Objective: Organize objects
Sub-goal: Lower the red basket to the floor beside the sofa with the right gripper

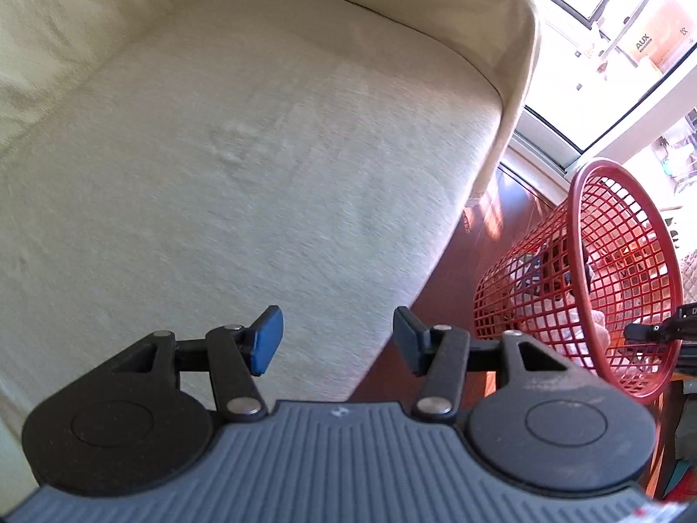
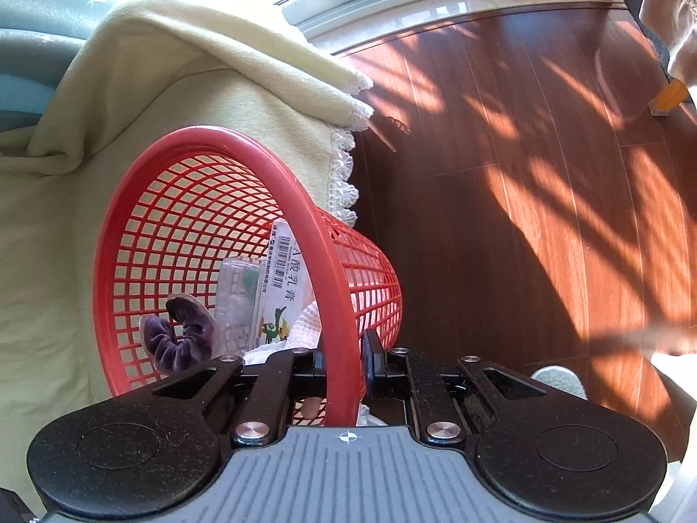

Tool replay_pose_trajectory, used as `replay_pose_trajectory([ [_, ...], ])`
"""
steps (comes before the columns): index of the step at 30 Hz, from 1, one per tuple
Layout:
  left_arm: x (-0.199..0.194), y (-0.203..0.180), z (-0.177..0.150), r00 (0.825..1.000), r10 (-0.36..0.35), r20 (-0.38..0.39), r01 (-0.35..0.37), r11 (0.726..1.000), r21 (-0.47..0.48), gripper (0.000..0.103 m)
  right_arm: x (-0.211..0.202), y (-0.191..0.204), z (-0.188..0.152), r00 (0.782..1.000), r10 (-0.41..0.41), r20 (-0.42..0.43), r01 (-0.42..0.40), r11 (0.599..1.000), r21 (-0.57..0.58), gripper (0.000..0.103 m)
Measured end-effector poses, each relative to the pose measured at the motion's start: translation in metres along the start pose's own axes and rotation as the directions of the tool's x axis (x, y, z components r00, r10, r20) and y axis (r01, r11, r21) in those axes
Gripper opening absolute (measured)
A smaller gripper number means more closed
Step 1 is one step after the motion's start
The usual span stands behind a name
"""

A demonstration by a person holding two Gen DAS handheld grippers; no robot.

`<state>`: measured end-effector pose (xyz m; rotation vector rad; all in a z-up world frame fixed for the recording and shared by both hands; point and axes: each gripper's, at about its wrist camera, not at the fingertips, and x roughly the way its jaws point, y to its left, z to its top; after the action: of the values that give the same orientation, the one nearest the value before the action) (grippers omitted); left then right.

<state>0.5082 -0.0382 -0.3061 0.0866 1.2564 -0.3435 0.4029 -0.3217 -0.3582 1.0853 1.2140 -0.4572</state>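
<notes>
Basket (image 2: 244,235) of red plastic mesh hangs tilted from the right gripper (image 2: 344,361), whose jaws are pinched on its rim, so the opening faces back toward that tool. Inside lie a purple scrunchie (image 2: 181,340), a clear blister pack (image 2: 237,300), a printed box (image 2: 285,279) and something white and knitted (image 2: 300,327), so the collecting looks largely done. Left gripper (image 1: 337,340) stands half-wide and holds nothing; ahead of it the cream sofa cover (image 1: 239,165) shows no loose items. What seems left is setting the basket down somewhere, on a spot these views do not show.
</notes>
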Motion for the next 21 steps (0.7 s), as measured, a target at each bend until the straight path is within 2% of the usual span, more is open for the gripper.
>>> replay_pose_trajectory([
  [6, 0.034, -0.084, -0.040, 0.999, -0.037, -0.023, 0.037, 0.999, -0.009, 0.050, -0.002, -0.086, 0.019, 0.999, -0.034, -0.020, 0.034, 0.999, -0.015, 0.010],
  [10, 0.068, -0.120, -0.058, 0.997, -0.044, -0.058, 0.045, 0.999, 0.014, 0.050, 0.012, -0.135, 0.037, 0.997, -0.073, -0.026, 0.073, 0.997, -0.002, 0.011],
  [14, 0.110, -0.139, -0.071, 0.995, -0.065, -0.072, 0.067, 0.998, 0.021, 0.050, 0.041, -0.174, 0.048, 0.996, -0.091, -0.023, 0.092, 0.996, 0.020, 0.011],
  [21, 0.200, -0.152, -0.088, 0.998, -0.026, -0.060, 0.031, 0.996, 0.089, 0.050, 0.126, -0.222, 0.062, 0.998, -0.062, -0.003, 0.062, 0.995, 0.075, 0.011],
])
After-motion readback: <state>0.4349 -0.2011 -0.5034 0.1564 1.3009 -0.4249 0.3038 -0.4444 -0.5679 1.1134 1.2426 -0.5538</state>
